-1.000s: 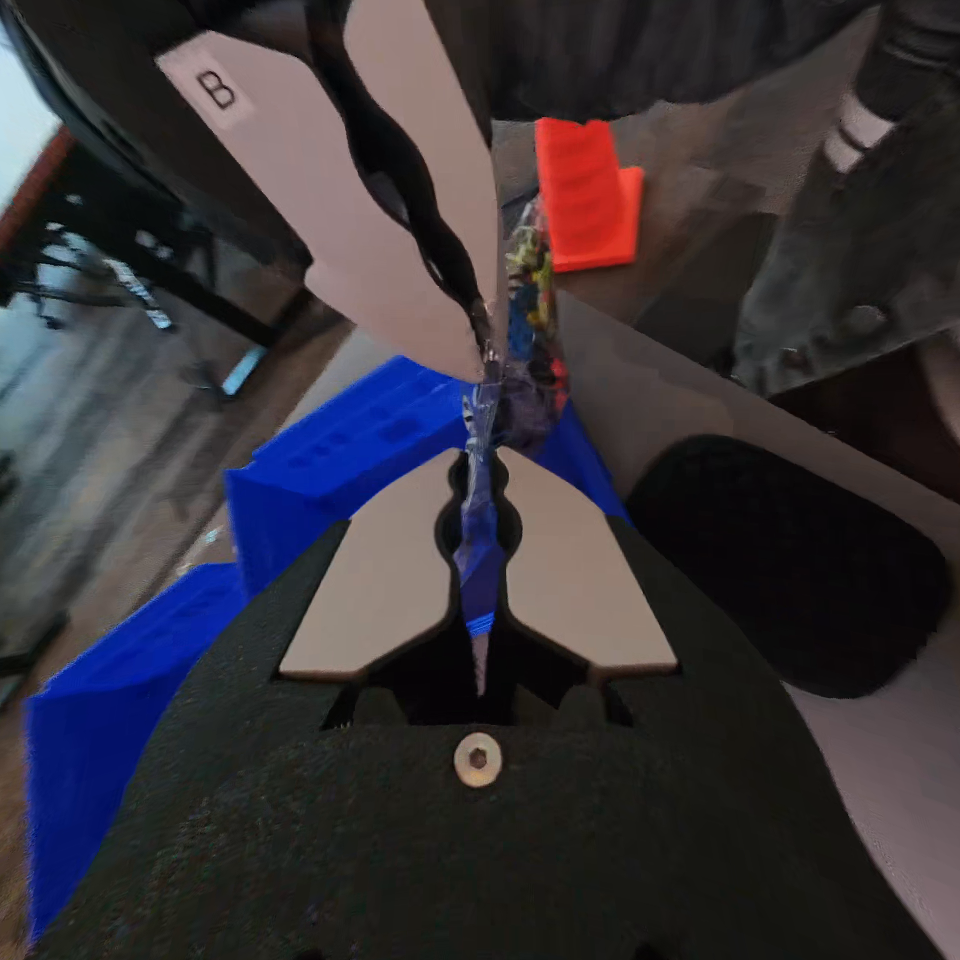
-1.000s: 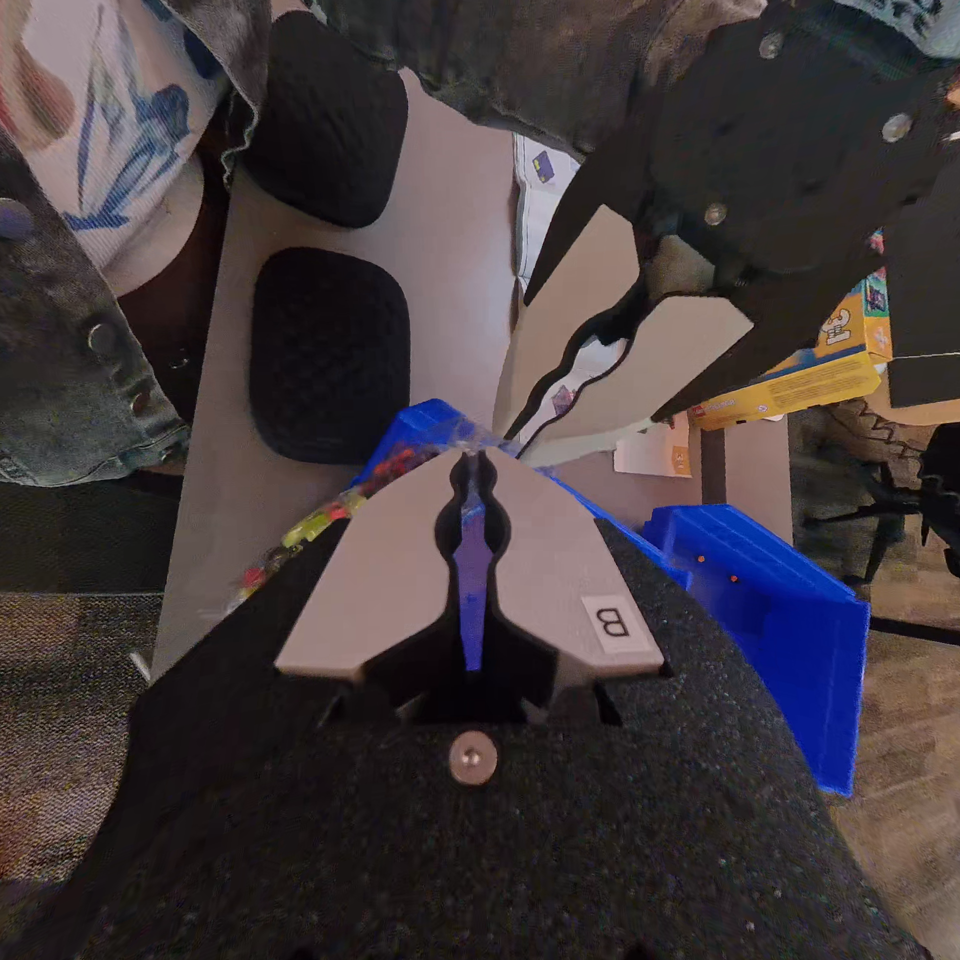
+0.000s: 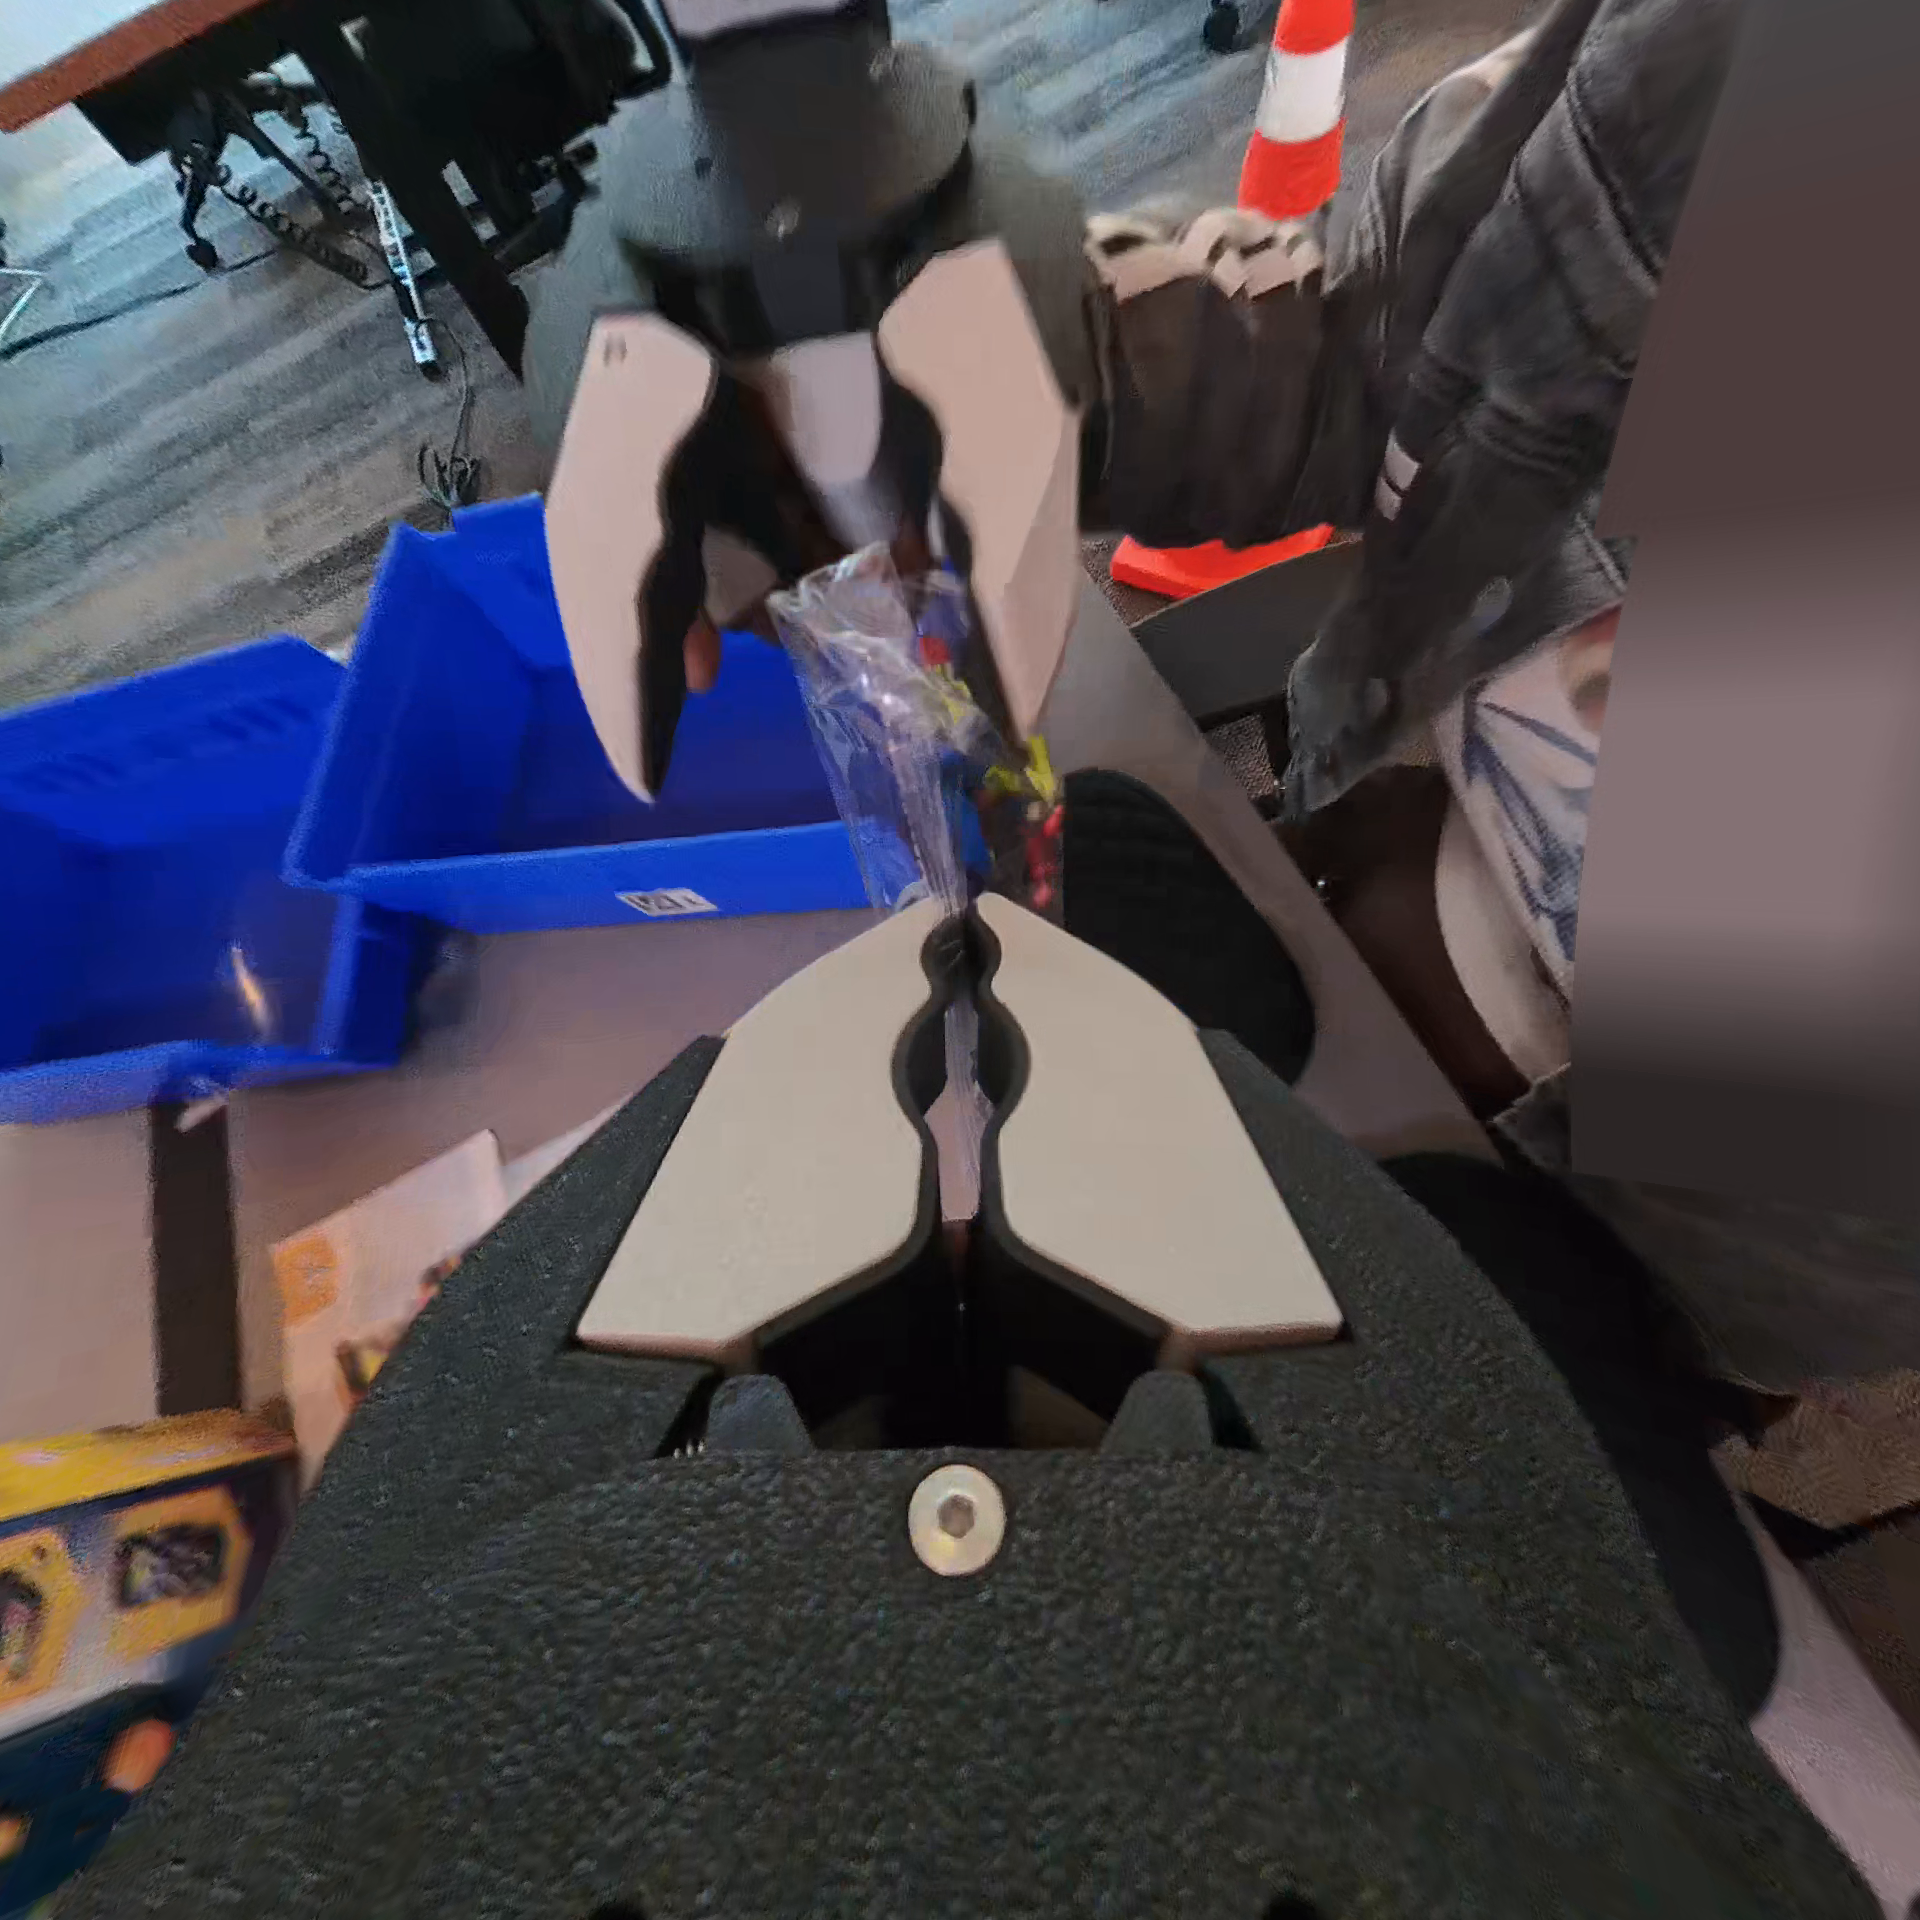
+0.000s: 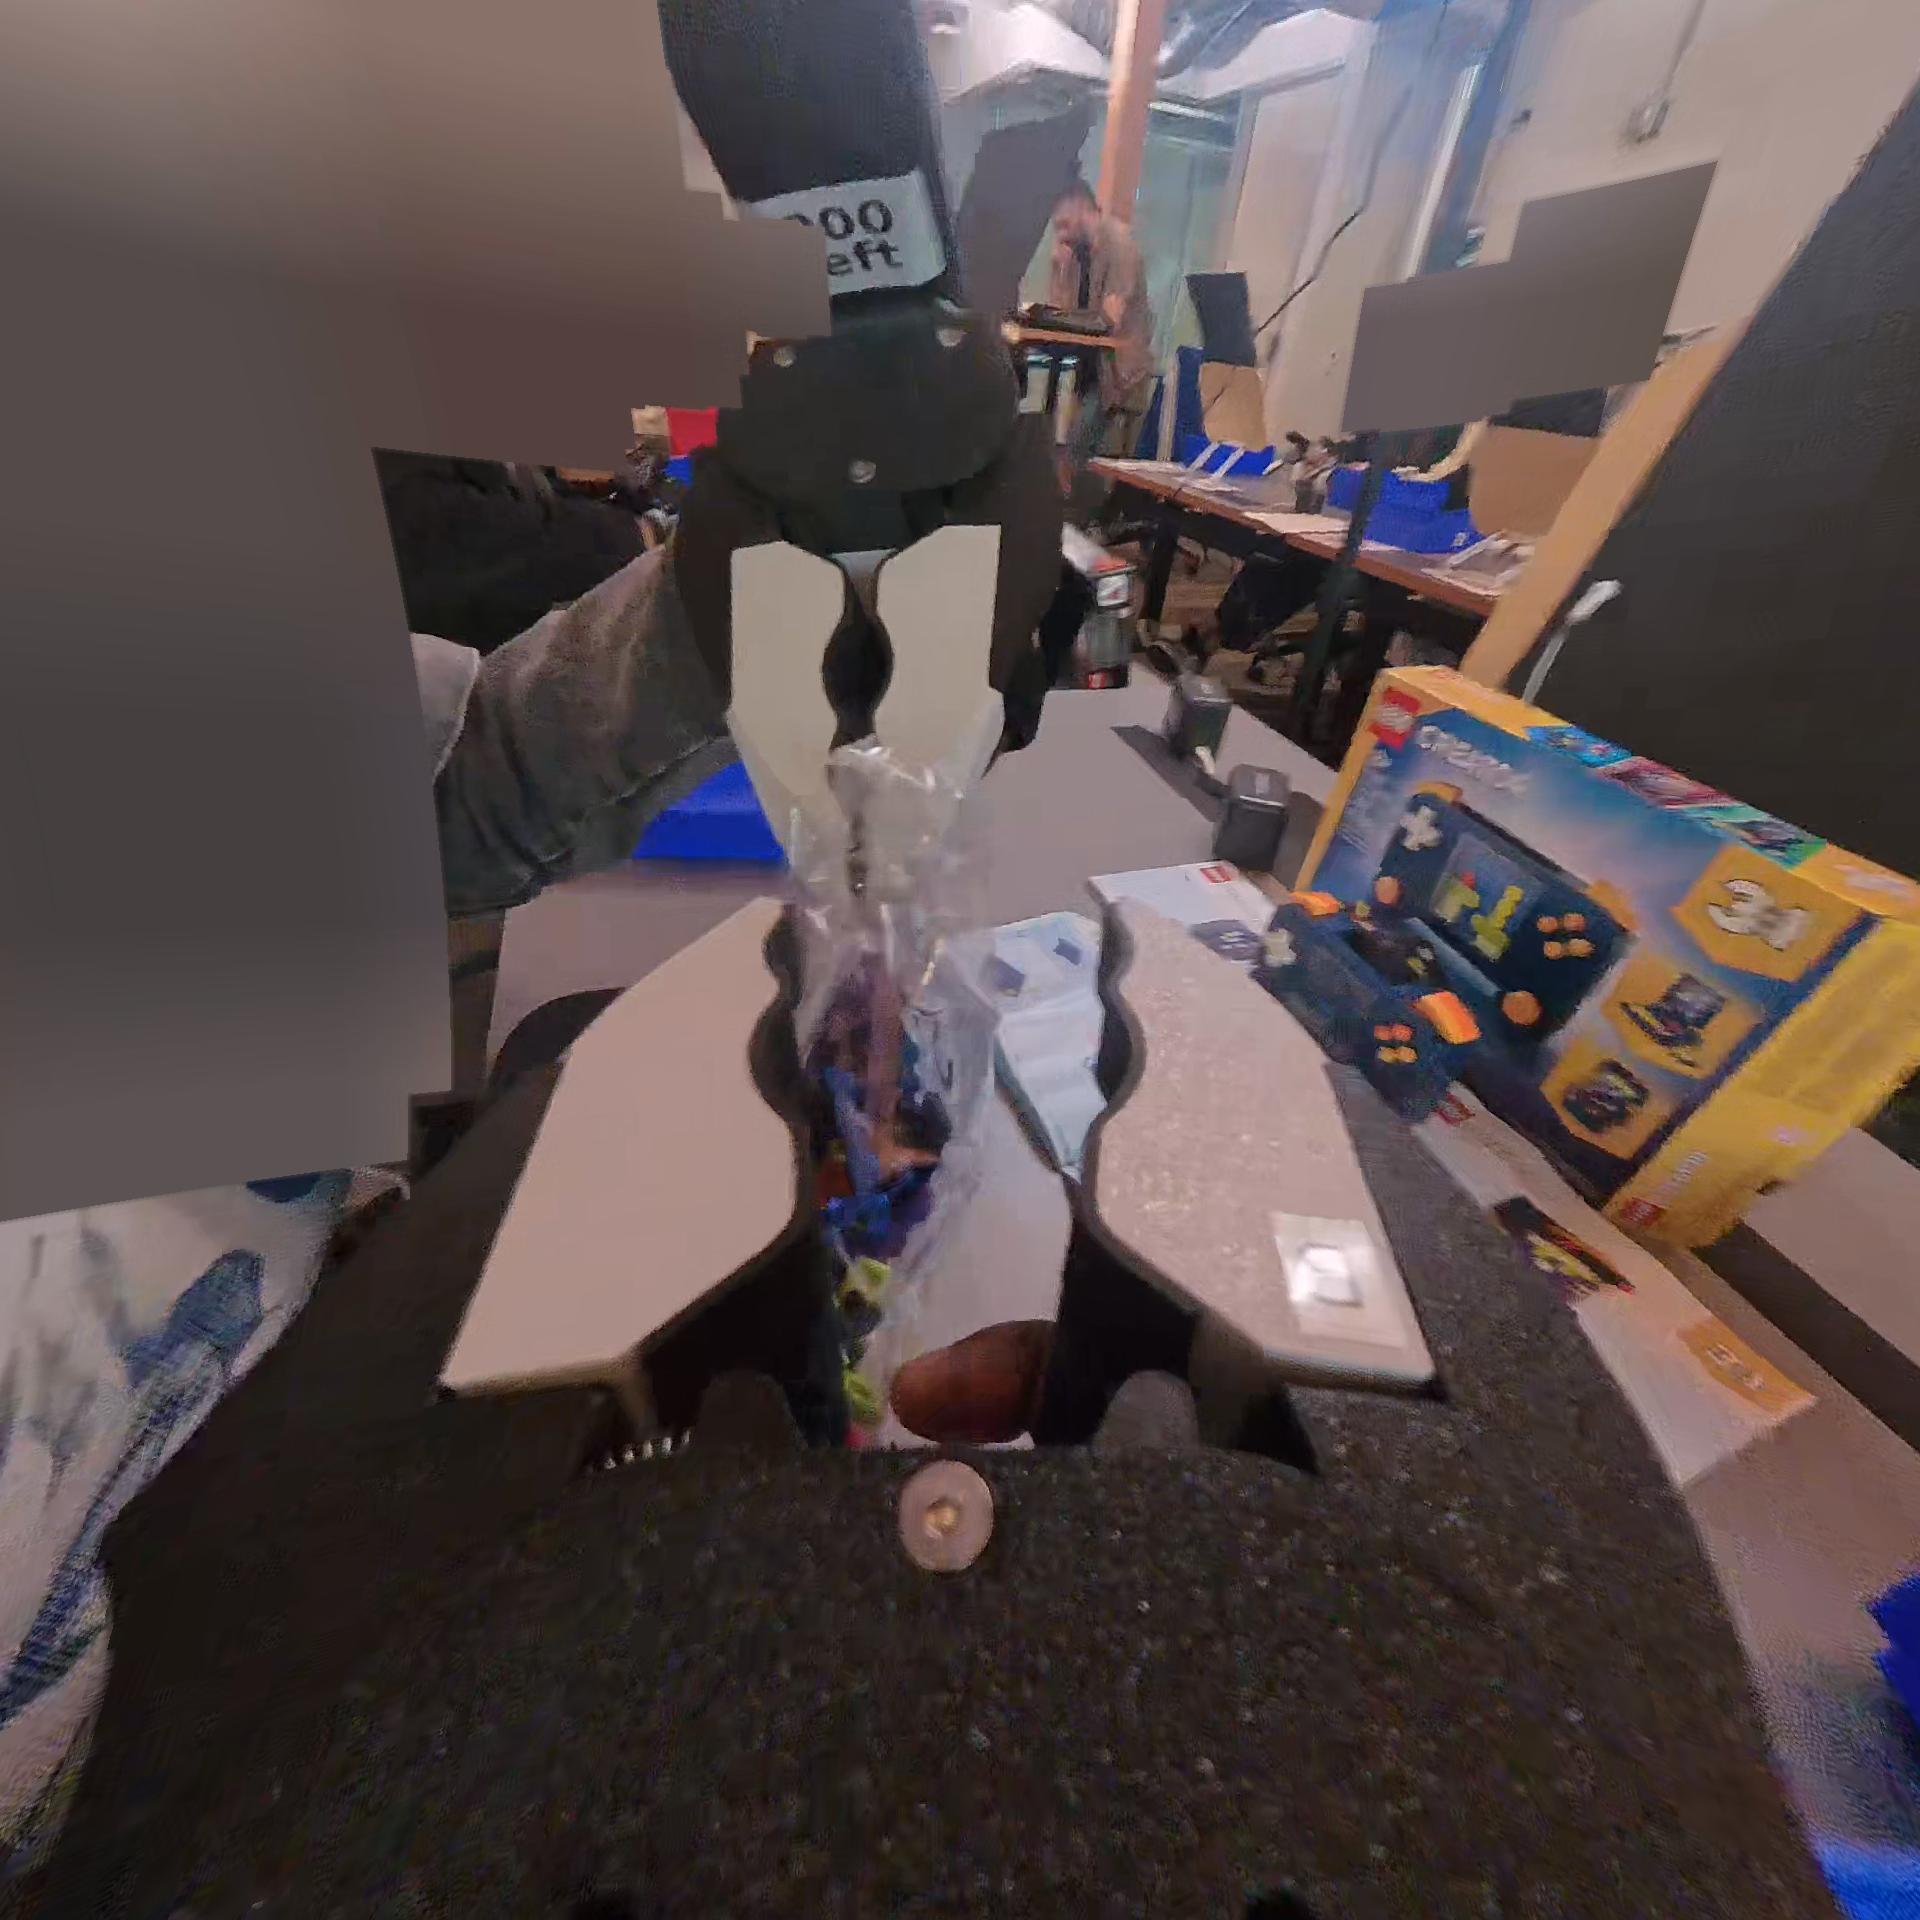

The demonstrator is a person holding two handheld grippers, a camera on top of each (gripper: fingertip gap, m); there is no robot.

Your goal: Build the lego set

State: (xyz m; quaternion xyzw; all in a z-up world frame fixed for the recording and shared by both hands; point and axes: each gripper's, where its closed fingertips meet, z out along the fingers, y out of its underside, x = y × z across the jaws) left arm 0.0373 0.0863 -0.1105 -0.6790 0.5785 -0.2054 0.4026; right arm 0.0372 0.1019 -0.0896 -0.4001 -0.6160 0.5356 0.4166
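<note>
At the left of the left wrist view, two blue bins point(image 3: 582, 727) are sitting side by side at the far edge of the grey table point(image 3: 582, 997), and the corner of the yellow lego box point(image 3: 114, 1558) is showing at the near left with a booklet point(image 3: 384, 1278) lying just beside it. In the middle, the left gripper point(image 3: 964, 920) is pinching its two fingers together on the edge of the clear bag of lego pieces point(image 3: 904, 707), which is hanging in the air between the two tools with blue, yellow and red pieces showing through the plastic. Beyond the bag, the right gripper point(image 3: 831, 748) is standing with its fingers spread wide, one on each side of the bag. Farther right, a black pad point(image 3: 1174, 914) is lying on the table, and an orange and white cone point(image 3: 1299, 114) is standing on the floor far behind.

In the right wrist view, the right gripper point(image 4: 940, 925) is showing its fingers well apart with the bag point(image 4: 894, 1039) passing loosely between them; I cannot tell whether either finger is touching it. The left gripper point(image 4: 862, 743) is facing it from the far side, closed on the bag's top. To the right, a built dark-blue lego model point(image 4: 1361, 997) is sitting in front of the lego box point(image 4: 1621, 935), with booklets point(image 4: 1621, 1309) lying near them.
</note>
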